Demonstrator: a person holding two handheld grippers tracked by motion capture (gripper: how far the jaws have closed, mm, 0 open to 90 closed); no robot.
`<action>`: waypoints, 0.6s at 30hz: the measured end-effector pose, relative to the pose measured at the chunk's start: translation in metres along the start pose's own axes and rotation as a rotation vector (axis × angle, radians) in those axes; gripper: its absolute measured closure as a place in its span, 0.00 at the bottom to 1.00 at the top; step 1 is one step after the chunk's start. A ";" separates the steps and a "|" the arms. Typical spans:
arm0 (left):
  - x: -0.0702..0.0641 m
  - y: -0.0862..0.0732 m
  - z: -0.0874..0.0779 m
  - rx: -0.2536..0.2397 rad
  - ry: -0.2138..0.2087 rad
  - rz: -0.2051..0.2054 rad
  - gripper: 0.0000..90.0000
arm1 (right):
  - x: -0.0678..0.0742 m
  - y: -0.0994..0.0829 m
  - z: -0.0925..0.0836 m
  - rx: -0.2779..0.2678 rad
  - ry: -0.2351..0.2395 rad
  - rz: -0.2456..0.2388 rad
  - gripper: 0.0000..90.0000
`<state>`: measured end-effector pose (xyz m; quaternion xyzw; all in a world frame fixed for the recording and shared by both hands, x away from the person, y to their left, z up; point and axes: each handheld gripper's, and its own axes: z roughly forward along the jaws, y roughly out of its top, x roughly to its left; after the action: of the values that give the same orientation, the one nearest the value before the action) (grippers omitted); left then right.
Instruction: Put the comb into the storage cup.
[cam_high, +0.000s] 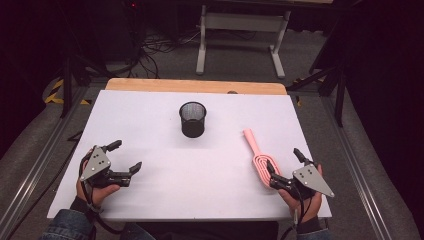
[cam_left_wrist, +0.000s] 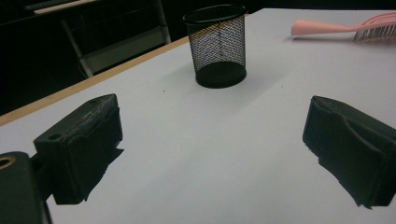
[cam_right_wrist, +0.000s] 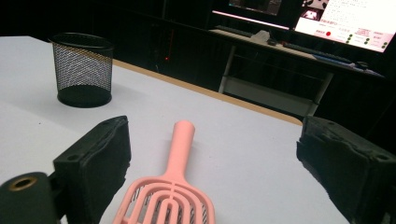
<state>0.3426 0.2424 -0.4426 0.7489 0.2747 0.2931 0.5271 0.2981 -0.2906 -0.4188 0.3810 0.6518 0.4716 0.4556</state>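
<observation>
Here, pink hairbrush (cam_right_wrist: 170, 186) head between the right gripper's (cam_right_wrist: 212, 163) wide-apart jaws.

One camera high, two low on the grippers

The high view looks down; both gripper views look close over the table (cam_high: 200, 170), sharing the mesh cup (cam_left_wrist: 218, 44).

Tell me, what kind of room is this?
Probably a lab or workshop. A white table stands among metal frames, tangled cables lie on the floor, and a lit computer screen sits on a desk behind.

On my bench: one black wire-mesh cup (cam_high: 192, 119), one pink plastic vented hairbrush (cam_high: 259, 157), two claws.
</observation>
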 end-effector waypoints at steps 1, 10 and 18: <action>0.000 0.000 0.000 0.000 -0.002 0.002 0.07 | 0.000 0.000 0.001 0.002 0.003 -0.004 0.11; -0.001 -0.002 0.002 0.020 -0.024 0.007 0.06 | 0.001 -0.001 0.006 0.011 0.018 0.000 0.11; -0.003 -0.003 -0.001 0.030 -0.027 0.021 0.06 | 0.007 0.001 0.019 0.015 0.114 0.043 0.13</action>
<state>0.3399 0.2421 -0.4461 0.7633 0.2640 0.2844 0.5165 0.3139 -0.2792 -0.4224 0.3711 0.6719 0.4973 0.4044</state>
